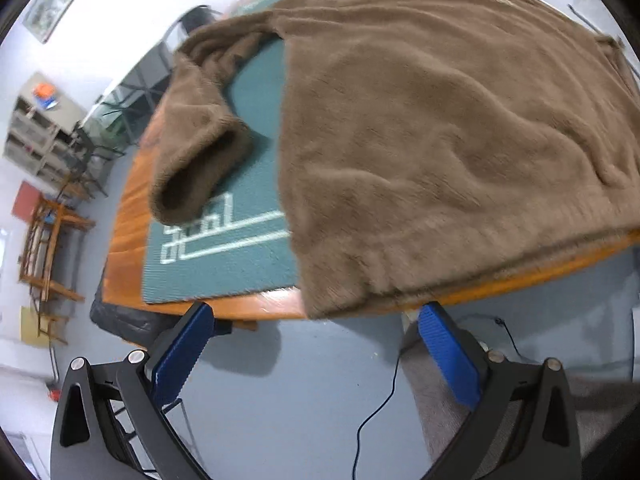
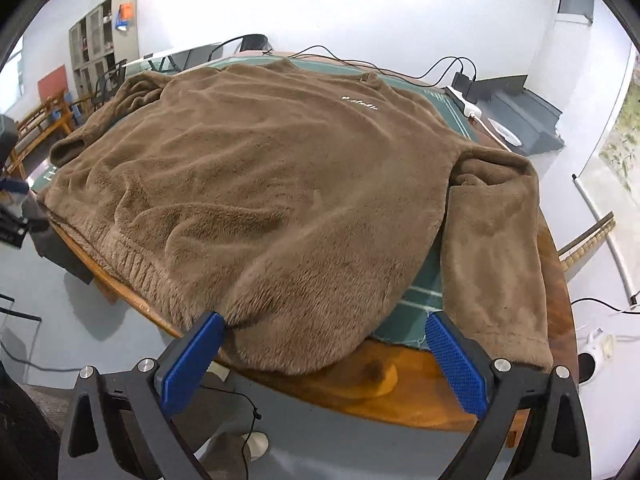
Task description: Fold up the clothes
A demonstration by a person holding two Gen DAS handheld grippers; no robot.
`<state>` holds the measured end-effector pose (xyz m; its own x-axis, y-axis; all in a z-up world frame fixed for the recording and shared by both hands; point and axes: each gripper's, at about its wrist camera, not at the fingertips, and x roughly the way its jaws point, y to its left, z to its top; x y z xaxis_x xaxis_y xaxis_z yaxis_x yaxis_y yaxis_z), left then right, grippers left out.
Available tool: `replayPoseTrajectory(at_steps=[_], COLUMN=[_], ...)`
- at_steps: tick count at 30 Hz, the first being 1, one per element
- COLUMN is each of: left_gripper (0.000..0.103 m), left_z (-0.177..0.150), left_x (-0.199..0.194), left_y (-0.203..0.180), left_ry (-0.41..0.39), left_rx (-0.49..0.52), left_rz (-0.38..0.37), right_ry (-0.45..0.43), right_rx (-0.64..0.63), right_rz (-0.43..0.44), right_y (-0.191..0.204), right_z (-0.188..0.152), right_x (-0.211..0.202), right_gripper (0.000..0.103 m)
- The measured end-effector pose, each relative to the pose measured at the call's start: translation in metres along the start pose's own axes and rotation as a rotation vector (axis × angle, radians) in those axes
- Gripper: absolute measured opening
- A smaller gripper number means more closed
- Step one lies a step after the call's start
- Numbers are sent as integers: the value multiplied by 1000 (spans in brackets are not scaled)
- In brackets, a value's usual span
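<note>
A brown fleece sweater (image 1: 440,128) lies spread flat on a green mat (image 1: 240,256) on a wooden table (image 1: 132,200). Its left sleeve (image 1: 192,152) bends down toward the front with the cuff open. My left gripper (image 1: 316,316) is open, just below the table's front edge, under the sweater's hem corner. In the right wrist view the sweater (image 2: 260,184) shows small white lettering on the chest, and its right sleeve (image 2: 496,264) runs down along the table's right side. My right gripper (image 2: 324,324) is open, its fingers either side of the sweater's lower right hem corner.
The hem hangs slightly over the table's front edge (image 2: 132,300). A power strip and cables (image 2: 468,96) lie at the table's far right. Wooden chairs (image 1: 48,240) and a cabinet (image 1: 44,132) stand to the left. A cable (image 1: 380,408) trails on the grey floor below.
</note>
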<state>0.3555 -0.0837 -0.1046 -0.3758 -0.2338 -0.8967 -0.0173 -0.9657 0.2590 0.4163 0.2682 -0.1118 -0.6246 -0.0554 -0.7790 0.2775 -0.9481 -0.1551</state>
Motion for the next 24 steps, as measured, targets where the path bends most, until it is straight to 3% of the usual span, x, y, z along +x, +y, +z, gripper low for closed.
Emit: replayPoseTrajectory(at_steps=[3,8,12,17,20,24], left_gripper=[103,103,103,103,103,103], left_z=[8,19,29,32,31,33], left_x=[2,10,9,10,15,16], left_y=[18,20,-2,-13,0,9], left_ry=[3,-2,-56,-99,-92,-116], left_rx=[-102,-140,-22,100,107,94], left_rz=[-31,8,46,-12,-39,-67], right_ry=[-9,-15,-38,-22,1,20], right_rx=[-5,18,56,66,94,31], right_rz=[5,-1,-42,-103,-106,-112], right_y=[5,10,19,36,47,79], right_z=[-3,-8,-13,-23,-23,-11], right_x=[-5,-8,-21,-27,-29,-21], right_gripper=[102,103,102,102,102,102])
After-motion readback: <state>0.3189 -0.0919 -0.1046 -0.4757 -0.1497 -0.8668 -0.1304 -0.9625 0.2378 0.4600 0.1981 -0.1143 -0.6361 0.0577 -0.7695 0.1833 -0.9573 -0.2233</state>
